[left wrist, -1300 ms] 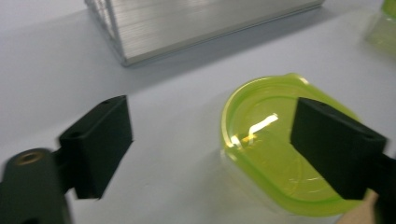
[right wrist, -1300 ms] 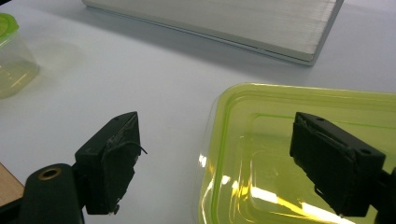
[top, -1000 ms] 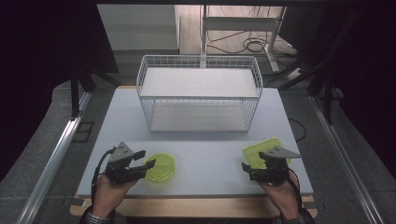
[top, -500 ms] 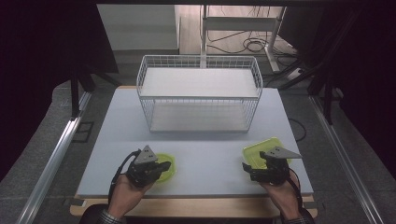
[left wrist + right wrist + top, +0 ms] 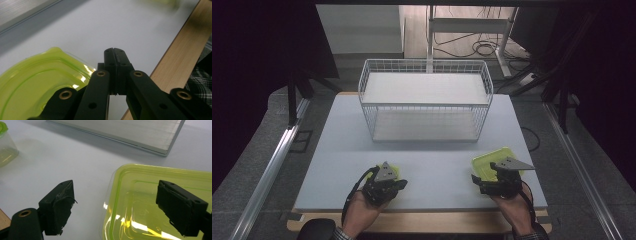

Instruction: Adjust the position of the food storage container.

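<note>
Two green containers near table's front edge: my left gripper [image 5: 115, 53], jaws pressed together, sits beside round tub [image 5: 37, 82]; right gripper [image 5: 122, 207], jaws wide, straddles rectangular lid [image 5: 160, 202], probably lining up a grasp.

Lab or test bay, not a home. Pale grey table [image 5: 337, 150] set on a wooden base [image 5: 422, 220], dark curtains [image 5: 267, 75] closing both sides. Ahead of the 2 hand-held grippers, left gripper [image 5: 398, 184] and right gripper [image 5: 476, 179], stands a bare white wire basket [image 5: 424, 102]. Beyond it, loose cables [image 5: 477, 47] on the floor by a metal stand [image 5: 472, 25]. Aluminium rail [image 5: 272, 170] outboard of the left gripper, grey carpet [image 5: 242, 200] under it.
</note>
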Demonstrator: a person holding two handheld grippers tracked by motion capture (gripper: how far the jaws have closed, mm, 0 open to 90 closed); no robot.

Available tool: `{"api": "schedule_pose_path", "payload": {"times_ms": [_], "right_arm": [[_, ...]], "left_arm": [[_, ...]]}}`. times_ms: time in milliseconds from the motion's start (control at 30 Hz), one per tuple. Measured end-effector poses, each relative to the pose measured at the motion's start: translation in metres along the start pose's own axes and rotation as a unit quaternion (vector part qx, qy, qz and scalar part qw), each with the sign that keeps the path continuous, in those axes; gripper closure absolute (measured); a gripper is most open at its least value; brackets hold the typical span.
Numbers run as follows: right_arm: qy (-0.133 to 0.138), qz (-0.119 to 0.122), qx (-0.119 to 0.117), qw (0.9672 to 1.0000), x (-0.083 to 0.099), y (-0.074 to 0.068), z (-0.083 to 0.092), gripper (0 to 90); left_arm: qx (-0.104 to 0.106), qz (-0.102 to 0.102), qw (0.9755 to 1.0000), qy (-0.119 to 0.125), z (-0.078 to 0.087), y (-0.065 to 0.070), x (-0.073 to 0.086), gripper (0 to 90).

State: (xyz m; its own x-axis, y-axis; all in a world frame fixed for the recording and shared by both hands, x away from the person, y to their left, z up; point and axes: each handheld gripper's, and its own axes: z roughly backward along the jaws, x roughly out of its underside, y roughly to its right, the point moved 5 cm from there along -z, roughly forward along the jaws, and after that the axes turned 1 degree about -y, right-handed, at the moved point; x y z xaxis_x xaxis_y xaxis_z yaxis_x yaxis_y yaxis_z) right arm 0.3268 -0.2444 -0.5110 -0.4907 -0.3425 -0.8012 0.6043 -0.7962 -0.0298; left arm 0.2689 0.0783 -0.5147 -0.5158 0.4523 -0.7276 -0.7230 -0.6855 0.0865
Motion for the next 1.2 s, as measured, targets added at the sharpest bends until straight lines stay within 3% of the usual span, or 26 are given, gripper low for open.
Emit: {"api": "schedule_pose_path", "payload": {"times_ms": [133, 500, 767, 1200], "right_arm": [[-0.001, 0.001, 0.000, 1.0000, 0.000, 0.000, 0.000, 15.1], [-0.004, 0.002, 0.002, 1.0000, 0.001, 0.001, -0.001, 15.1], [-0.005, 0.000, 0.001, 1.0000, 0.001, 0.001, -0.001, 15.1], [-0.008, -0.002, 0.002, 1.0000, 0.002, 0.001, -0.001, 15.3]], "left_arm": [[-0.013, 0.005, 0.9998, -0.014, -0.005, 0.000, 0.006, 90.0], [-0.029, 0.026, 0.9991, -0.016, 0.000, -0.013, 0.014, 90.0], [-0.057, 0.051, 0.9969, -0.016, 0.009, -0.036, 0.022, 90.0], [-0.104, 0.089, 0.9906, -0.007, 0.026, -0.075, 0.033, 90.0]]}}
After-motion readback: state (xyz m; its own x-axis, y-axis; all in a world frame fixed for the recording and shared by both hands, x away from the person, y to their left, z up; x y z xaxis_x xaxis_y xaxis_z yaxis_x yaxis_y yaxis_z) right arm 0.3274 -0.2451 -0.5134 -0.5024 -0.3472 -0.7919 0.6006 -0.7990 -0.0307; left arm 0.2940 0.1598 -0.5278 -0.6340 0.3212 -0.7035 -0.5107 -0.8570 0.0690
